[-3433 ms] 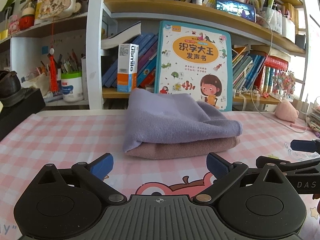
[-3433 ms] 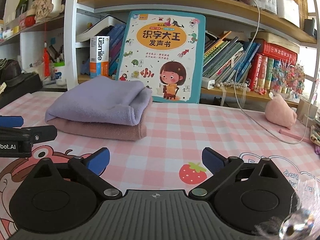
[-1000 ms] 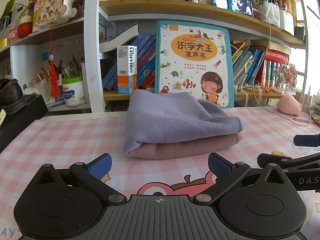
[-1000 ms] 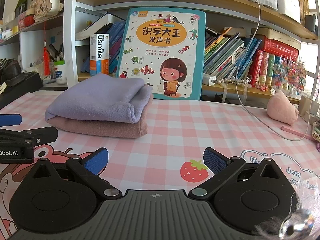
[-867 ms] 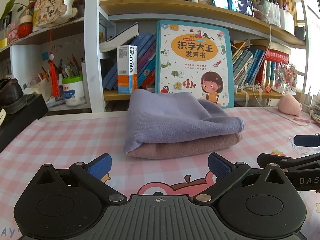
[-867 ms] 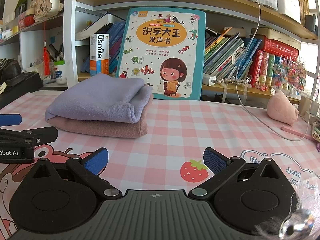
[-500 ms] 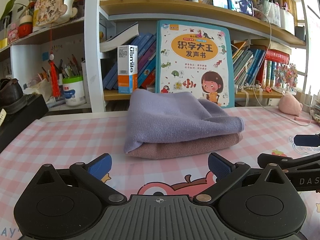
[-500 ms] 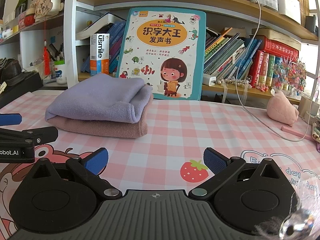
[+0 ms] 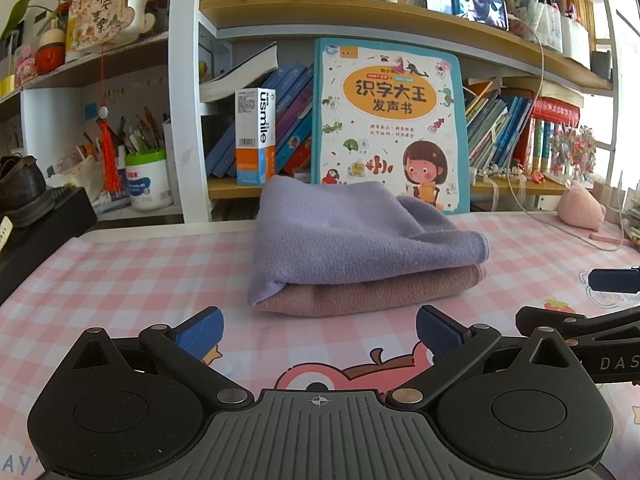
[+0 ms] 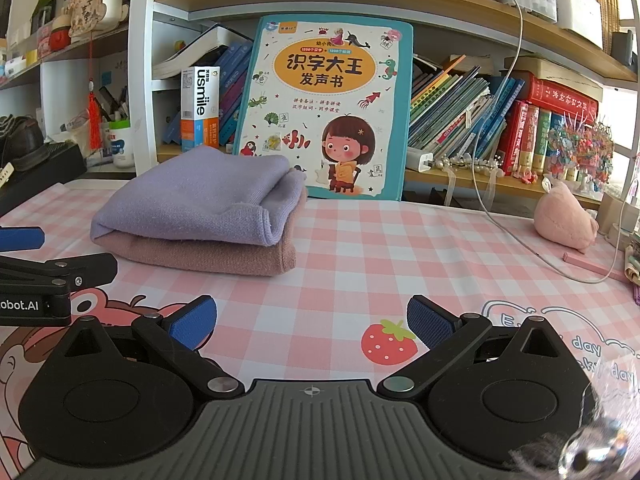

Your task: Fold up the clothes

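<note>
Two folded cloths (image 9: 360, 256) beyond both gaping tongs (image 9: 319, 330)

The left gripper (image 9: 319, 330) is matte black, with a ribbed grey centre plate marked by a small crosshair, flanked by 2 round black discs. Its 2 black linkage arms turn on silver pivot screws and end in blue textured pads (image 9: 200, 330). The right gripper (image 10: 311, 322) has the same build: ribbed plate, crosshair, 2 discs, silver pivots, blue pads (image 10: 430, 322). White lettering runs along each gripper's side, reading "DAS" and "obot.AI".
</note>
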`<state>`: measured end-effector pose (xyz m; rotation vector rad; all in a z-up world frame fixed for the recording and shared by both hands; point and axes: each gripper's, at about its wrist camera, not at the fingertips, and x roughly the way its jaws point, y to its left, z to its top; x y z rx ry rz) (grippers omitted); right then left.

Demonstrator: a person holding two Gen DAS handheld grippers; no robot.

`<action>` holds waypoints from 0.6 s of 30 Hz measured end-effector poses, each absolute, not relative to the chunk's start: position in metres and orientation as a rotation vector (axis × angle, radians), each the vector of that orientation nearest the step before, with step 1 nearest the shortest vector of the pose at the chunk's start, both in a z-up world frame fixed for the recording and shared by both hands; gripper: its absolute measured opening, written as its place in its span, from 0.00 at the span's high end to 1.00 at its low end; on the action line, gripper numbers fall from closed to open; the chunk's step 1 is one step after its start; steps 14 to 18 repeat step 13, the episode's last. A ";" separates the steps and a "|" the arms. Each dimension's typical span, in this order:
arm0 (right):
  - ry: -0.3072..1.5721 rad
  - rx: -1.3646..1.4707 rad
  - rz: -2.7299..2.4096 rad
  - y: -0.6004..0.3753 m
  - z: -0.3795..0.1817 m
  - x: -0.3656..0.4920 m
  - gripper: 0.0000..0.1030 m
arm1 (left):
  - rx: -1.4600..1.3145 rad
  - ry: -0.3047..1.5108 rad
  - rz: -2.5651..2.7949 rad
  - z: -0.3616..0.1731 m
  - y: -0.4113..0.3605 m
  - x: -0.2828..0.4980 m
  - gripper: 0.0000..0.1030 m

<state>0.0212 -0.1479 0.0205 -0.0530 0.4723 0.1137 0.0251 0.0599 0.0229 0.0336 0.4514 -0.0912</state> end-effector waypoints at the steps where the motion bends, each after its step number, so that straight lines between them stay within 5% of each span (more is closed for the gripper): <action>1: 0.473 -0.053 0.114 -0.148 0.020 0.021 0.01 | 0.032 0.453 -0.092 0.023 0.060 0.025 0.00; 18: 0.479 -0.056 0.118 -0.147 0.020 0.023 0.01 | 0.043 0.443 -0.090 0.023 0.059 0.024 0.00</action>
